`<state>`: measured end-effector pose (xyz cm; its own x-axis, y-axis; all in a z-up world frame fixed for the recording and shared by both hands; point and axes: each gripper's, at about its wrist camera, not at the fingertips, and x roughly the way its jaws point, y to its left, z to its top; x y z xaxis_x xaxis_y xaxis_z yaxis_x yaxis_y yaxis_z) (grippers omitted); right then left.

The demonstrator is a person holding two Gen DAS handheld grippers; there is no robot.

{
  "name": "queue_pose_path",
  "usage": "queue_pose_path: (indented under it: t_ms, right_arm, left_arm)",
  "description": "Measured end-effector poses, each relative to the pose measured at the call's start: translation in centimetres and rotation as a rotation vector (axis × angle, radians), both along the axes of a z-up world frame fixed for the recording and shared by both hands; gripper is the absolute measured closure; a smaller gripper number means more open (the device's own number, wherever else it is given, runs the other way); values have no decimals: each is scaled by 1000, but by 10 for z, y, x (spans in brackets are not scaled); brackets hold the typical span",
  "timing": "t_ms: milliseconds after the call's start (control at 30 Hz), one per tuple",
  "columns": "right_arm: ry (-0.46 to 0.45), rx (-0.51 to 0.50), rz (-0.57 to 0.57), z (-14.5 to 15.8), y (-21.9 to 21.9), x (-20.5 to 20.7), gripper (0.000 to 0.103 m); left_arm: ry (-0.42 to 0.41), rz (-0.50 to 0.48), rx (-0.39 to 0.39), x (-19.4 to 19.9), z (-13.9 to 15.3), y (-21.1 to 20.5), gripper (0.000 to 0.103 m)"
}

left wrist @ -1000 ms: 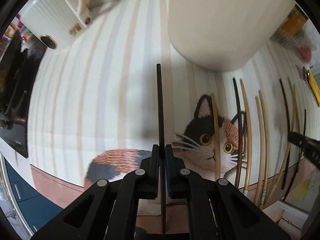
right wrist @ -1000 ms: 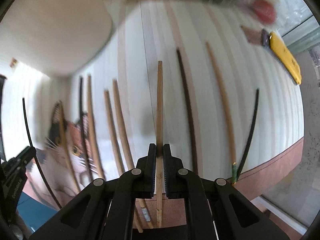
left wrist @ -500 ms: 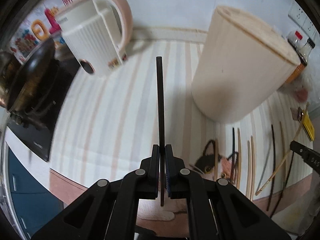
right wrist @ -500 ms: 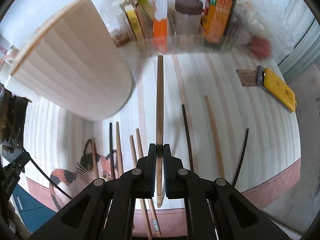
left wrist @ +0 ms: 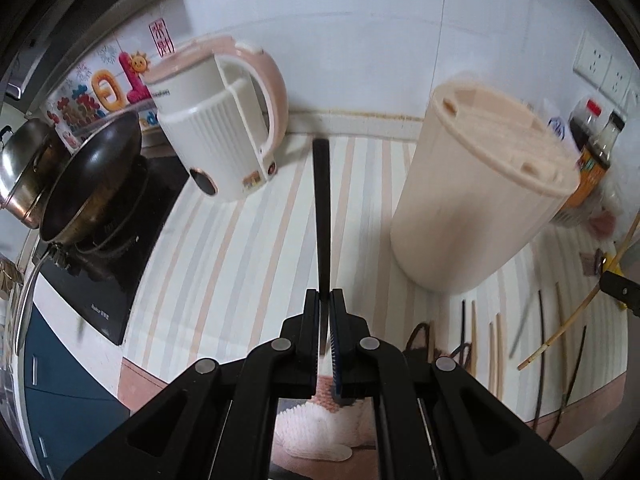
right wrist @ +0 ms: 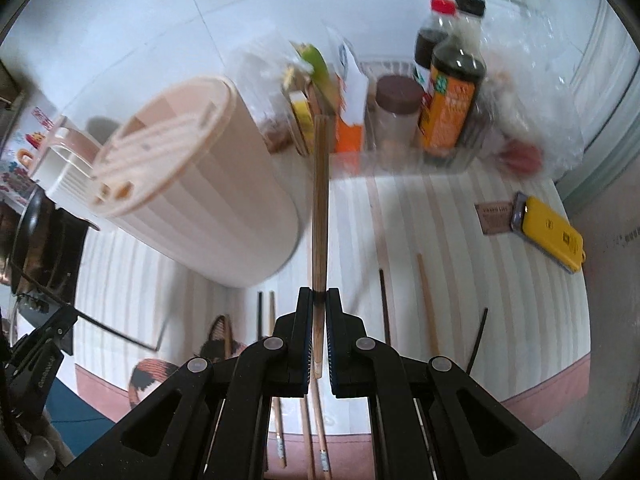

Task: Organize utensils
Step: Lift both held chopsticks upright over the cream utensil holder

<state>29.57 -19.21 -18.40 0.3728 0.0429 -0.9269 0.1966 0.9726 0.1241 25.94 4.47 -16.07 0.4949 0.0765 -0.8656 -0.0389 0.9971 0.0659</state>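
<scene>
My left gripper [left wrist: 325, 300] is shut on a black chopstick [left wrist: 321, 208] that points forward above the striped cat mat [left wrist: 224, 264]. My right gripper [right wrist: 319, 300] is shut on a wooden chopstick [right wrist: 319, 208], held in the air. The cream slotted utensil holder [left wrist: 472, 200] stands to the right of the left gripper and to the left of the right one, where its slotted top [right wrist: 160, 152] shows. Several black and wooden chopsticks [right wrist: 427, 304] lie on the mat below. The left gripper [right wrist: 70, 318] shows at the right wrist view's left edge.
A white and pink kettle [left wrist: 224, 120] stands at the back left, beside a wok [left wrist: 92, 176] and a steel pot [left wrist: 20, 168] on a black hob. Sauce bottles [right wrist: 452, 92] and packets fill a tray at the back right. A yellow case [right wrist: 552, 236] lies at the mat's right.
Both grippers have risen from the mat with their chopsticks and tilted up. The holder's slotted top, the kettle and the bottles have come into view. The chopsticks on the mat look smaller.
</scene>
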Motion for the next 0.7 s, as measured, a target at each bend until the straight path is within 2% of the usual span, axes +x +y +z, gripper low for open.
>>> queue_pose_path:
  t_ms: [200,467,700]
  right_arm:
    - [-30,64,33,33,6,9,97]
    - [-64,96,104,87,20,24,97]
    - [-156,93,140,150,26,41,97]
  left_arm:
    - [-60,-13,-45,1,39,0,101]
    - [-114,-19,-119,5,93,1,101]
    - [-195,-49,-172,14,149,-5,101]
